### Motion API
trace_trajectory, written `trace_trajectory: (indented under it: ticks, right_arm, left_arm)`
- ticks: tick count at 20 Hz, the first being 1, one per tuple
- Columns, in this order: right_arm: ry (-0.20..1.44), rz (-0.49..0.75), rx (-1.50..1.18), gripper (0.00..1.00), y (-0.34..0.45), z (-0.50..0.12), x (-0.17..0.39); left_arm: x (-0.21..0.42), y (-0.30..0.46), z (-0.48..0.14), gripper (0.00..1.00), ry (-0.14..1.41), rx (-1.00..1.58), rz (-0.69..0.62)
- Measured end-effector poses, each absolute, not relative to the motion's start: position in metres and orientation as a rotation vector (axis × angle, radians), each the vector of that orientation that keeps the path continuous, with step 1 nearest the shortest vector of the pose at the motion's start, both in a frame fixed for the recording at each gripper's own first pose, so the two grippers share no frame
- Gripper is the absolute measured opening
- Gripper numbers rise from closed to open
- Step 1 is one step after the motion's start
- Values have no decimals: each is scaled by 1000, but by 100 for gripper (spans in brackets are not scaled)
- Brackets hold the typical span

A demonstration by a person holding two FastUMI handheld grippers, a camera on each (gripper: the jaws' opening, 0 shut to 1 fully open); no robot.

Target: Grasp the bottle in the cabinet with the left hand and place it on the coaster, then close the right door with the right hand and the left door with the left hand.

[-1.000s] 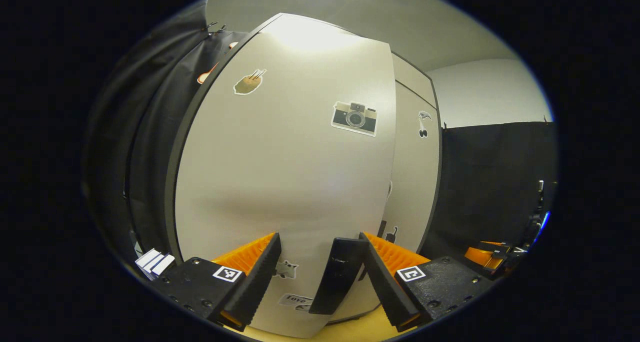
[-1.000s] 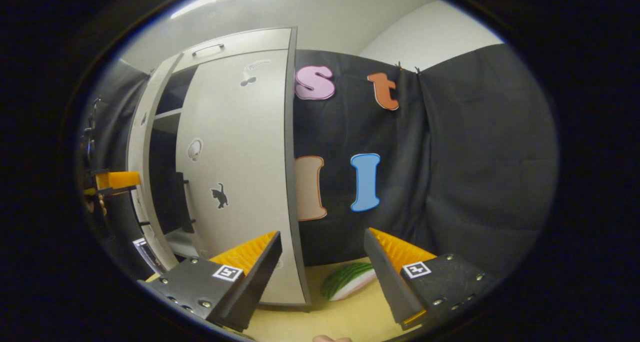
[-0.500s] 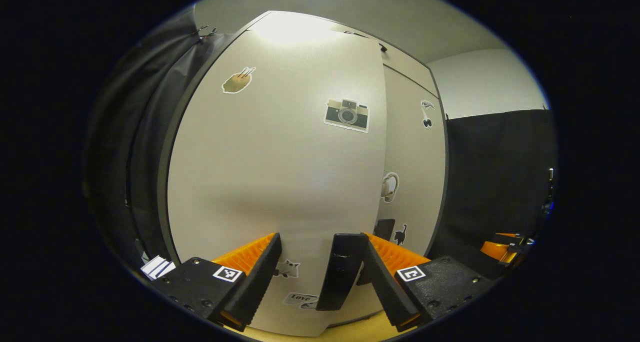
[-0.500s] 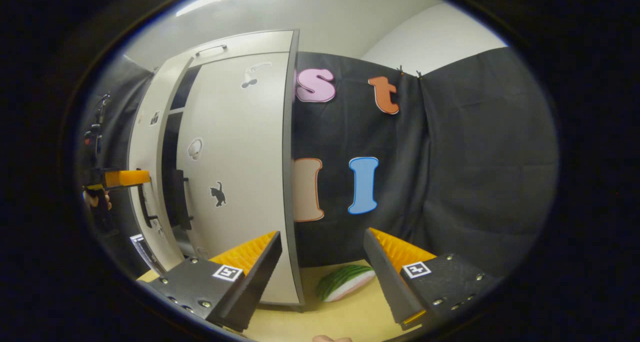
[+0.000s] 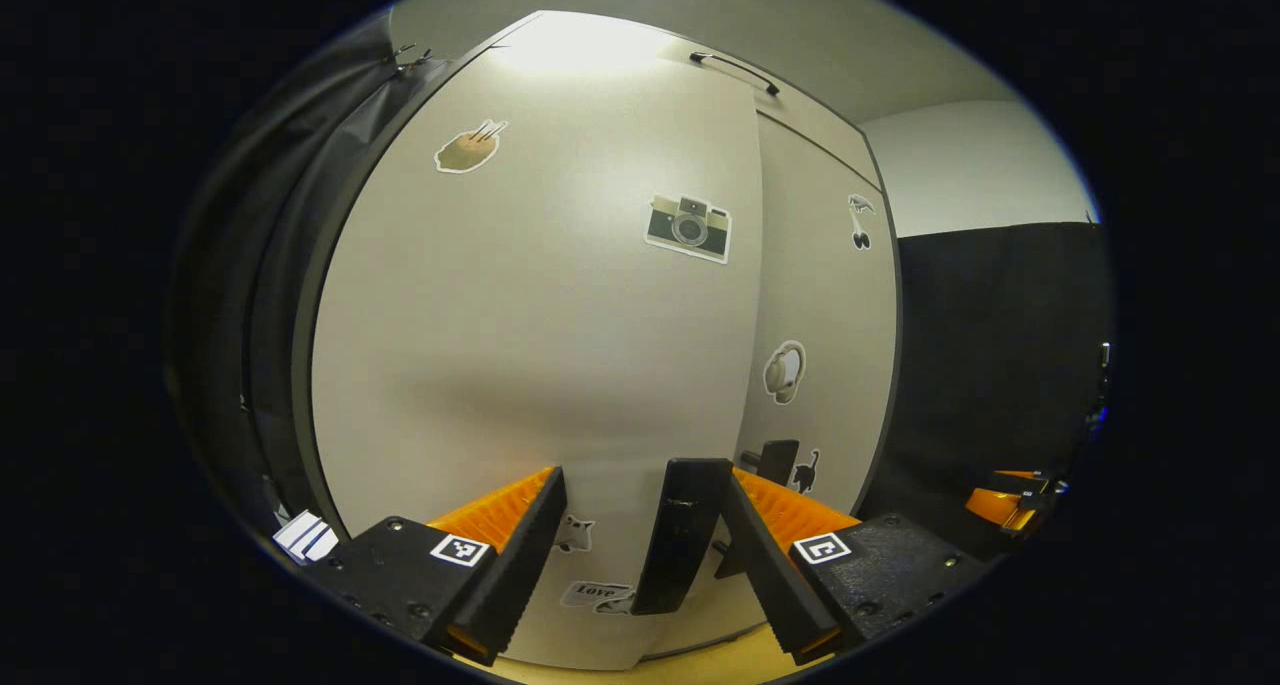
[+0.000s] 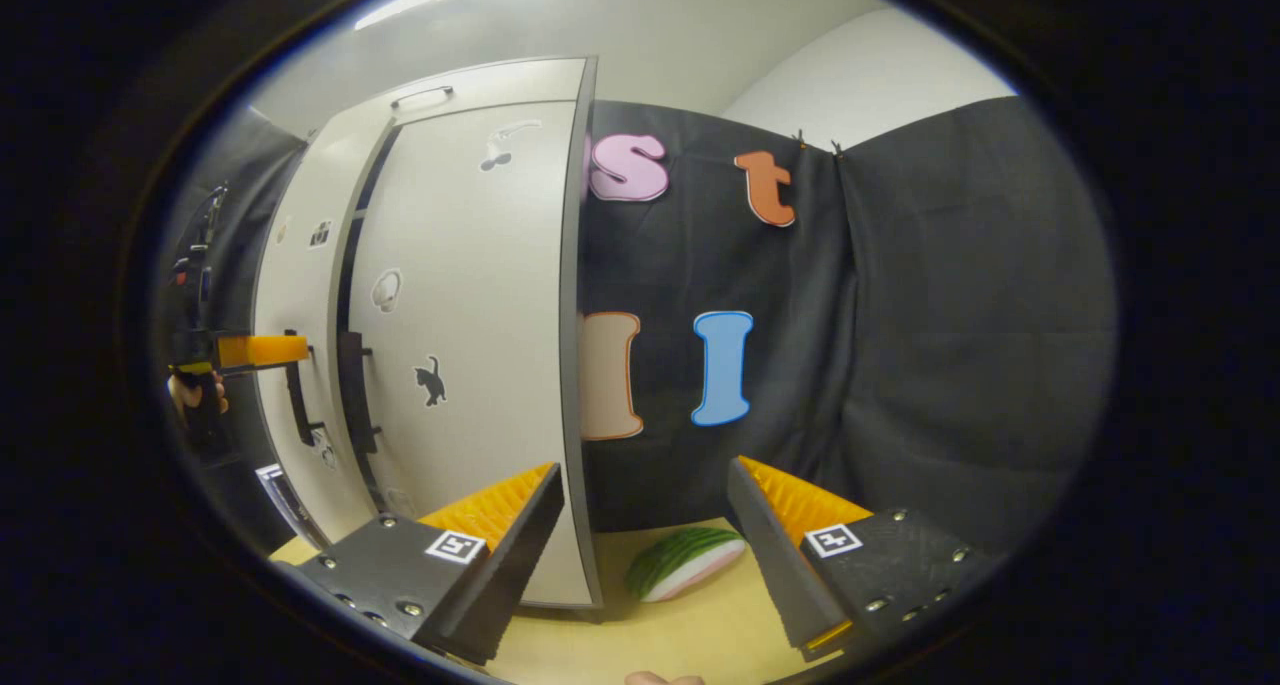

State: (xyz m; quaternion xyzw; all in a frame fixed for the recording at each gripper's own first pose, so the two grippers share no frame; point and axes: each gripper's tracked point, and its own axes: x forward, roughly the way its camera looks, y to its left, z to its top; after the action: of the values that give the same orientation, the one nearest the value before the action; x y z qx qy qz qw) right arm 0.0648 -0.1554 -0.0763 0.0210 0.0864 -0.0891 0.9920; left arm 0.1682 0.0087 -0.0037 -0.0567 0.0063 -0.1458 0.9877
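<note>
- In the left gripper view, a small stack of white cards (image 5: 305, 535) peeks out at the far left, cut off by the edge, so it is hard to say what it is.
- The left door (image 5: 530, 345) of the cabinet is very close to the camera. It has stickers: a brown one up high, a camera sticker (image 5: 688, 228), and some low ones partly hidden behind the fingers.
- The left gripper (image 5: 640, 555) has its jaws wide apart. The door's dark handle (image 5: 682, 535) stands between the jaws, next to the right finger. I cannot tell if that finger touches it. Nothing is squeezed.
- To the right is the right door (image 5: 825, 345), with its own handle (image 5: 775, 460) partly hidden. The inside of the cabinet is hidden from here, so the bottle cannot be seen.
- At the far right edge, the other gripper's orange part shows, small and blurry.
- In the right gripper view, the left gripper (image 6: 250, 350) shows far left against the left door (image 6: 290, 325), held by a hand (image 6: 190, 395) that is mostly cut off.
- A thin dark gap lies between the two doors, so the left door is not fully shut.
- The right door (image 6: 470, 345) looks shut.
- The right gripper (image 6: 645, 555) has its jaws wide apart with nothing in them, away from the doors.
- A toy watermelon slice (image 6: 685, 563) lies on the worktop (image 6: 650, 635) between the jaws, farther back.
</note>
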Motion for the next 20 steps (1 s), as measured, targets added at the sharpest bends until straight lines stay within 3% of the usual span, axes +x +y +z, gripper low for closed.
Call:
trace_trajectory:
  ticks: [20]
  right_arm:
    - [177, -153, 37, 100, -143, -85, 85]
  left_arm:
    - [183, 7, -8, 92, 29, -118, -308]
